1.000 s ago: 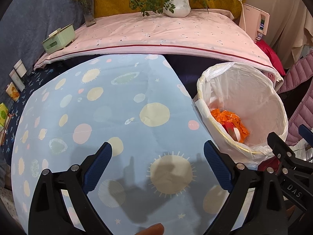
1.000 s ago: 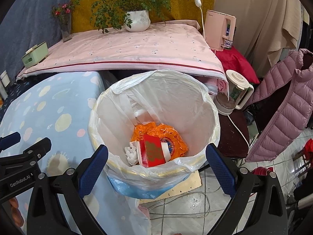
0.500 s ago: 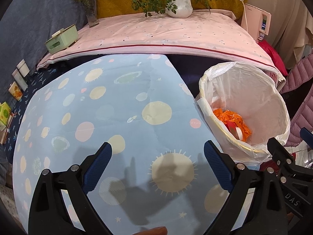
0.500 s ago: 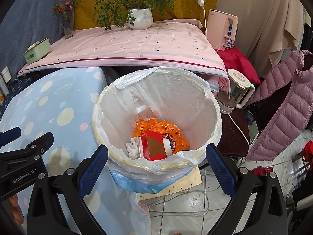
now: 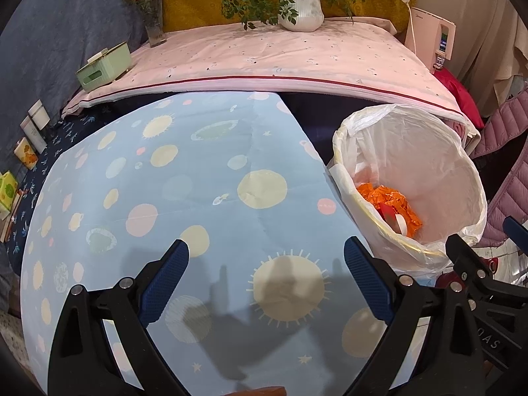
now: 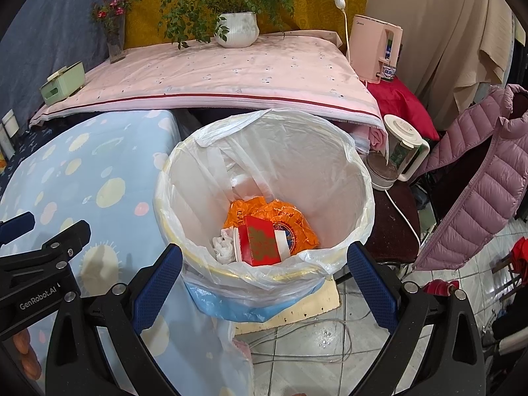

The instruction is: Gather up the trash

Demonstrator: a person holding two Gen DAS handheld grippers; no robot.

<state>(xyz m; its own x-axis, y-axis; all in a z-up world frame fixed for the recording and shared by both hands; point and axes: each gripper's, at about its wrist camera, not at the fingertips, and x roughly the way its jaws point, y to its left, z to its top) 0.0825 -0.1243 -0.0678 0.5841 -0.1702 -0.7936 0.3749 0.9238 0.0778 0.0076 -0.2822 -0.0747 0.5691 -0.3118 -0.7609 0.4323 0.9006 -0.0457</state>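
Observation:
A trash bin (image 6: 343,151) lined with a white plastic bag stands beside the table with the blue dotted cloth (image 5: 198,171). Inside lie an orange wrapper (image 6: 290,217), a red box (image 6: 260,241) and a crumpled white tissue (image 6: 222,246). The bin also shows at the right of the left wrist view (image 5: 455,165). My right gripper (image 6: 264,282) is open and empty, held above the bin's near rim. My left gripper (image 5: 265,277) is open and empty above the blue cloth, left of the bin.
A pink-covered table (image 5: 280,56) behind holds a potted plant (image 5: 300,8), a flower vase (image 5: 153,23) and a green box (image 5: 104,67). A pink appliance (image 6: 376,49), a white kettle (image 6: 399,148) and a purple jacket (image 6: 488,178) are right of the bin. Cables lie on the tiled floor (image 6: 313,346).
Both grippers have drawn back and up a little, so the bin sits slightly farther off in both views. Nothing was picked up or dropped.

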